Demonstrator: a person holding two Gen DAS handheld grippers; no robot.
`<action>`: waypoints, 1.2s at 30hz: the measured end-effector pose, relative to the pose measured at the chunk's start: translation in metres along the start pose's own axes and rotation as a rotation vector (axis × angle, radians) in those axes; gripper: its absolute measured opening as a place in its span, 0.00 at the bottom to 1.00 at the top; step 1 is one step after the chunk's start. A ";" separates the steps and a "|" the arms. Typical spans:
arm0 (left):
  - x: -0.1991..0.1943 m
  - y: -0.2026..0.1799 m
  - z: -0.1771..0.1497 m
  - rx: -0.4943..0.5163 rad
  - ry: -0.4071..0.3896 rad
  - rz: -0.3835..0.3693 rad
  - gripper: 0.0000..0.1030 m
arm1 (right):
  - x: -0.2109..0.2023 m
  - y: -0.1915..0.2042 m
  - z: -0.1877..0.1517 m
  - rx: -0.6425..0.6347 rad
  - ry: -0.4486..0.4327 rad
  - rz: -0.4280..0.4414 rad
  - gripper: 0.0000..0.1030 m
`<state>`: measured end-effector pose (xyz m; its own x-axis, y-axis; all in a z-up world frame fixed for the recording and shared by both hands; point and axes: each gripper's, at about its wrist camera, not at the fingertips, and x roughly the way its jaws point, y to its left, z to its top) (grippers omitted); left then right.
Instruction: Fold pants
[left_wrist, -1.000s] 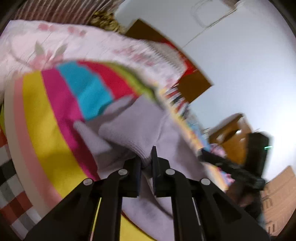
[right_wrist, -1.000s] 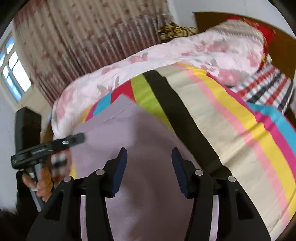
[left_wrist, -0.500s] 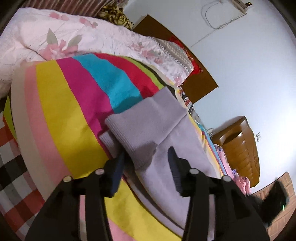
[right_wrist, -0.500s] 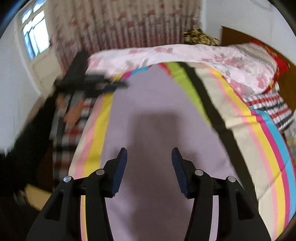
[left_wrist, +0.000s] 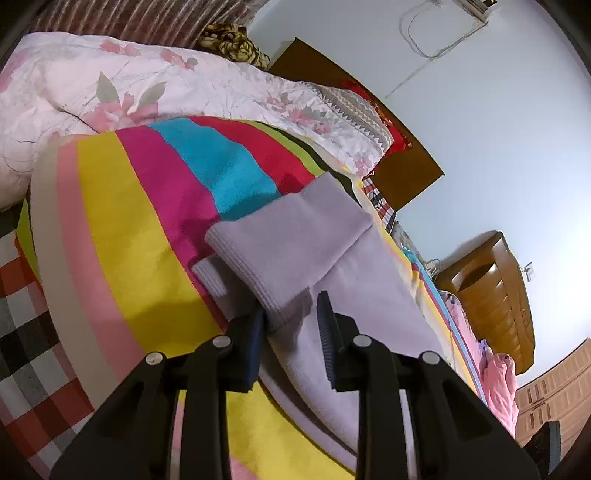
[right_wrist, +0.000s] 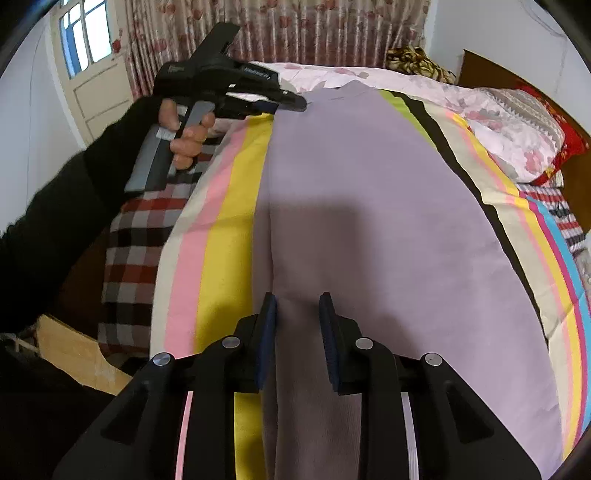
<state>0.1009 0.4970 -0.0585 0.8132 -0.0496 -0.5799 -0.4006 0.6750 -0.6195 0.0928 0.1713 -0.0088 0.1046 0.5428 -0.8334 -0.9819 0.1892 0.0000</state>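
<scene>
Where pants (left_wrist: 295, 236) fold back, underside hidden, left gripper (left_wrist: 290, 317) agape.

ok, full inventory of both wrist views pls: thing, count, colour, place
pants: 1, lilac, flat on blanket, cuff end folded back
striped blanket: 1, multicolour, on bed
floral quilt: 1, pink-white, far side of bed
checked sheet: 1, red-black-white, under blanket
headboard: 1, brown, by wall
curtain: 1, floral pink, behind bed
left gripper: open, around folded cuff
right gripper: open, over pants
left hand: on left gripper's handle
</scene>
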 end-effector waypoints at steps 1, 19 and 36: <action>0.003 0.001 0.000 -0.004 0.008 -0.001 0.25 | 0.001 0.005 0.001 -0.022 0.004 -0.017 0.24; 0.011 -0.003 0.004 0.034 -0.016 0.029 0.09 | 0.013 0.064 -0.008 -0.414 0.005 -0.357 0.04; 0.004 0.003 0.004 0.045 -0.026 0.094 0.09 | 0.001 0.045 -0.001 -0.191 -0.041 -0.172 0.03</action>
<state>0.1046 0.5015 -0.0609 0.7839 0.0345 -0.6199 -0.4568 0.7083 -0.5382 0.0485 0.1798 -0.0101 0.2752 0.5492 -0.7891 -0.9607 0.1259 -0.2474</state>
